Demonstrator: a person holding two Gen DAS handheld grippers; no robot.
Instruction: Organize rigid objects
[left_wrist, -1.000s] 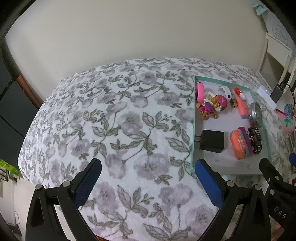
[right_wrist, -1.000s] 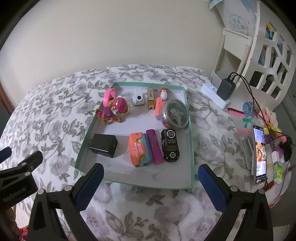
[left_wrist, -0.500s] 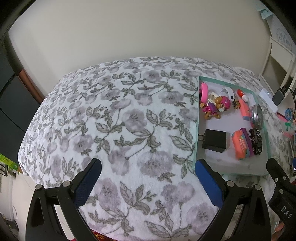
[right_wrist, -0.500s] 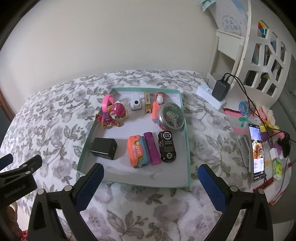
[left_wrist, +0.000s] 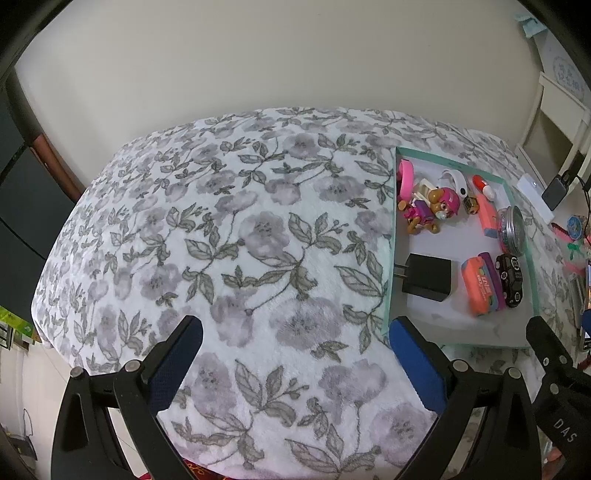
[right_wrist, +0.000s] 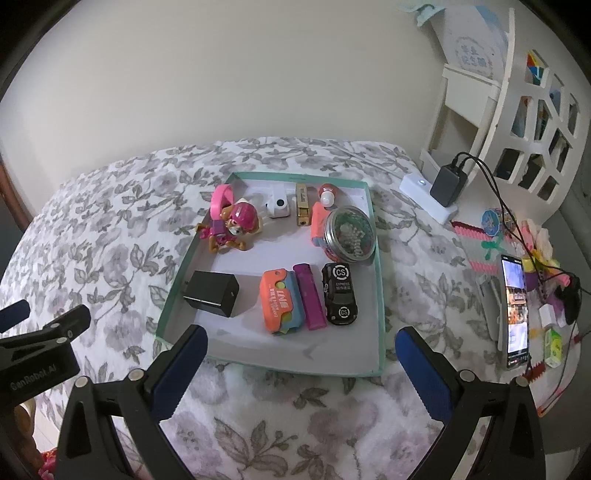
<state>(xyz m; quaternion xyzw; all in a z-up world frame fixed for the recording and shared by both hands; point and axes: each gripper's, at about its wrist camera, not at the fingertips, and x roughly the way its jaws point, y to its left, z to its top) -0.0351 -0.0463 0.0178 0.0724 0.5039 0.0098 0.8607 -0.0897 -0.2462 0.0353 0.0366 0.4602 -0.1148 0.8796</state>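
R wrist: tray (right_wrist: 380, 295) beyond spread fingers (right_wrist: 181, 354).

In the left wrist view the right gripper (left_wrist: 554, 373) is cut off by the frame edge, its jaws unseen; the right wrist view shows only a corner of the left gripper (right_wrist: 40, 339). The phone (right_wrist: 515, 308) screen is too small to read (colours only)
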